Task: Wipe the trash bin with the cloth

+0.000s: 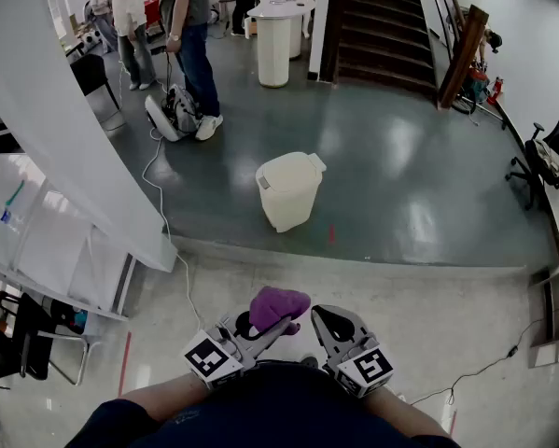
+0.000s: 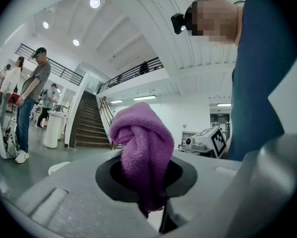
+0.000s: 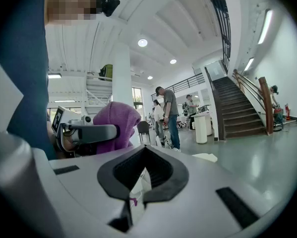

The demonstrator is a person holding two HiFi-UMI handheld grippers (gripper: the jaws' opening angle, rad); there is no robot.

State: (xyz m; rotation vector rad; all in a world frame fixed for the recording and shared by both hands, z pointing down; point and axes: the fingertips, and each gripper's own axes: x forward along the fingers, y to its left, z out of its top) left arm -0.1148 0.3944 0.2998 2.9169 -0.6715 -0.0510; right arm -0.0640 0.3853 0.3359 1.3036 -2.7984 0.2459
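Observation:
The cream trash bin (image 1: 288, 189) with its lid down stands on the grey floor, well ahead of both grippers. Its lid also peeks into the left gripper view (image 2: 59, 167) and the right gripper view (image 3: 205, 156). My left gripper (image 1: 274, 323) is held close to my body and is shut on a bunched purple cloth (image 1: 277, 306), which sticks up between the jaws (image 2: 141, 148). Beside it, the right gripper (image 1: 324, 323) is shut with nothing in it (image 3: 136, 202). The cloth (image 3: 116, 125) shows to its left.
A white slanted column (image 1: 64, 129) and shelving fill the left. A cable (image 1: 162, 213) runs over the floor past a low step edge (image 1: 354, 259). People (image 1: 190, 45) stand at the back left near a white cylindrical stand (image 1: 273, 49). Stairs (image 1: 382, 26) rise behind; an office chair (image 1: 550, 157) is at the right.

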